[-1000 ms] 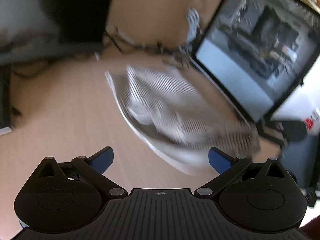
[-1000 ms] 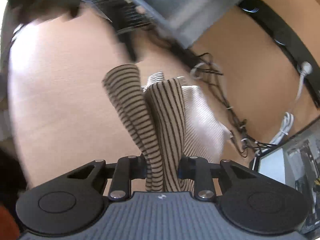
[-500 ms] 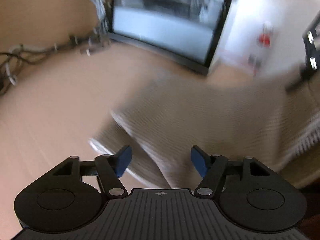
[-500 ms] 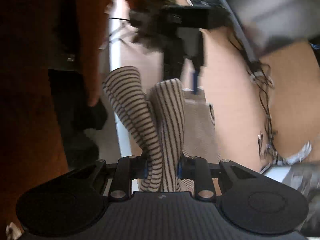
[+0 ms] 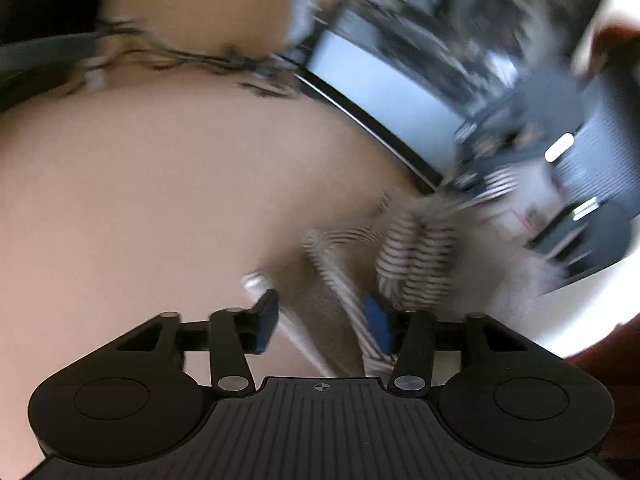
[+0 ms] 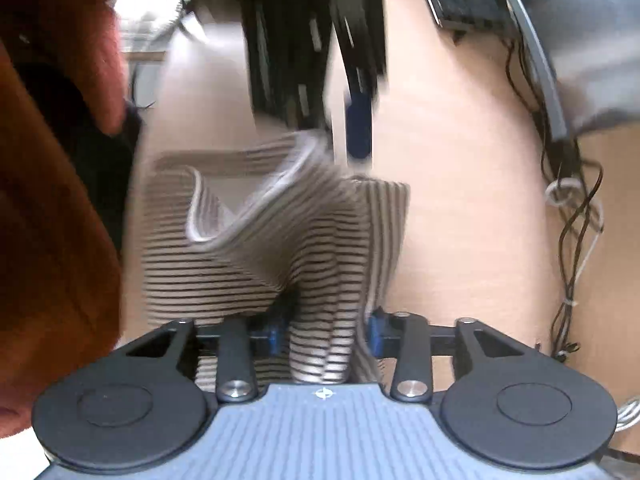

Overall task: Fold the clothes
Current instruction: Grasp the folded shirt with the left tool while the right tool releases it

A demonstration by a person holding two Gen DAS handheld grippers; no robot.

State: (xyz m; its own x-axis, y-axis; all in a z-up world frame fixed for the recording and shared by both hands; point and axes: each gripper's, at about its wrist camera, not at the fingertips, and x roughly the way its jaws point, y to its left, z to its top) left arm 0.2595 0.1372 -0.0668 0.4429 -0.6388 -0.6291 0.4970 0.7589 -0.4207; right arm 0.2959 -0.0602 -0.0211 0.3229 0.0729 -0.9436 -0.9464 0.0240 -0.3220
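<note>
The right hand-held gripper (image 6: 322, 330) pinches a bunched striped garment (image 6: 256, 252) just above the wooden counter (image 6: 460, 200). The left hand-held gripper (image 5: 322, 318) gapes around its hem. Folding looks barely begun; no neat fold shows.

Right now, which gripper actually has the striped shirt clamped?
The right gripper: its jaws pinch a bunch of the striped shirt. The left gripper is open, with fabric only lying between its fingers.
</note>
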